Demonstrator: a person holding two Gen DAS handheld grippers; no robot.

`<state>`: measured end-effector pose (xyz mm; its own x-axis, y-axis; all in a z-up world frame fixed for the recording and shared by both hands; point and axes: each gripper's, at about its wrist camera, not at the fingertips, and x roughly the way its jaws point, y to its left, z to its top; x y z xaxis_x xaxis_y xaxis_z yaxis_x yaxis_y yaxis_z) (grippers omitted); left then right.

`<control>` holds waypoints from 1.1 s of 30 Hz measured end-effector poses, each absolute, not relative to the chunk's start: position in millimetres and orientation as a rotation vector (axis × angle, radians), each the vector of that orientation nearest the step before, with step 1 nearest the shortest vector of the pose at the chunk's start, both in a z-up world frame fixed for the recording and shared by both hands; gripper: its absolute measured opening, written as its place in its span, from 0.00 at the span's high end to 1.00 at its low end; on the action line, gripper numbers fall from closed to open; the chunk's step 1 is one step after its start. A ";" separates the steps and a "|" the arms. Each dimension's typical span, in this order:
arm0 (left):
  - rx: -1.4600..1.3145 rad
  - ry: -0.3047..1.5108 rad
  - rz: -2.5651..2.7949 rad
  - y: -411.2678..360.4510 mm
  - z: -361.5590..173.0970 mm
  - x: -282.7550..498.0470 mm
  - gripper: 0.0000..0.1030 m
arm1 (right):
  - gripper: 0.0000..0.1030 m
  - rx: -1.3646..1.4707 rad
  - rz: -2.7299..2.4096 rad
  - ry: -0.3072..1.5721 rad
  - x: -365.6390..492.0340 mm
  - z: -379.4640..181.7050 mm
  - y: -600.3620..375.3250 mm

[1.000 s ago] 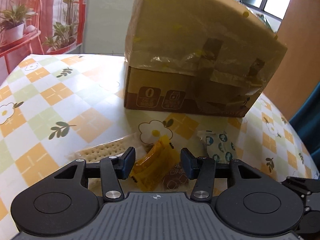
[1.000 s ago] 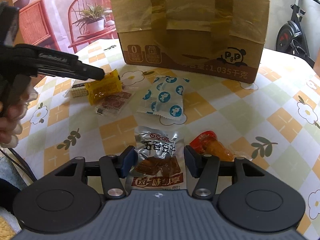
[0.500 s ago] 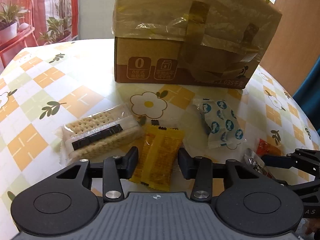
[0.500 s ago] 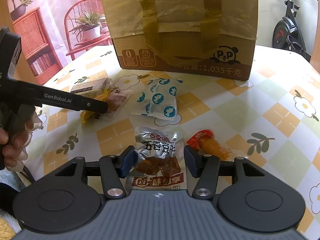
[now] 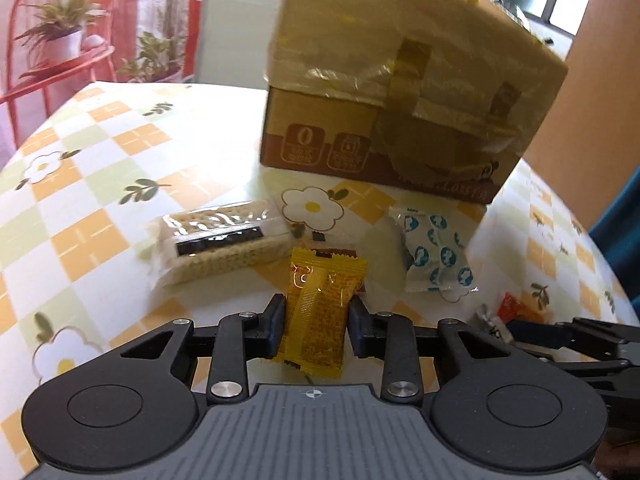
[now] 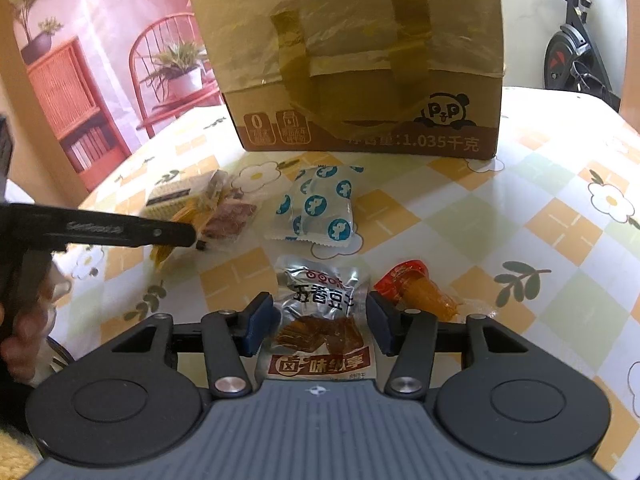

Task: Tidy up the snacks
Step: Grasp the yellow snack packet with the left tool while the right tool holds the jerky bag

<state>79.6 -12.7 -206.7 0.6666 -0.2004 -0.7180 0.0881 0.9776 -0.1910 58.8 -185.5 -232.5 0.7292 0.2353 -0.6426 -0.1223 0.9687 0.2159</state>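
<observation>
On the checked, flower-printed tablecloth, the snacks are lying in front of a taped cardboard box that is standing at the far side. The left gripper is pinching a yellow snack packet: its jaws have just been closing, and both pads are now pressing on the packet's sides, with the packet standing up between them. Just beyond it, a clear-wrapped cracker pack is lying to the left, and a white pouch with blue dots is lying to the right, nearer the box.

The right gripper is hovering with its jaws spread around a silver packet with red lettering, which is lying flat on the cloth between the pads; its jaws have just been closing a little, but a gap is showing on either side of the packet. An orange-red sachet is lying just right of that gripper. From the right wrist view, the person's hand is gripping the left gripper's handle at the left edge.
</observation>
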 end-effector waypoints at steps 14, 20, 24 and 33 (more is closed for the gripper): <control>-0.160 0.827 -0.145 -16.4 -214.0 60.6 0.67 | 0.55 0.114 0.212 0.709 54.7 -229.6 -176.9; -0.161 0.823 -0.150 -15.9 -215.7 55.8 0.67 | 0.55 0.108 0.211 0.709 54.4 -230.0 -176.6; -0.162 0.823 -0.150 -14.6 -215.8 54.8 0.67 | 0.48 0.050 0.191 0.718 55.0 -229.1 -168.8; -0.173 0.830 -0.152 -12.3 -218.2 55.9 0.67 | 0.45 0.010 0.209 0.703 53.6 -225.5 -160.9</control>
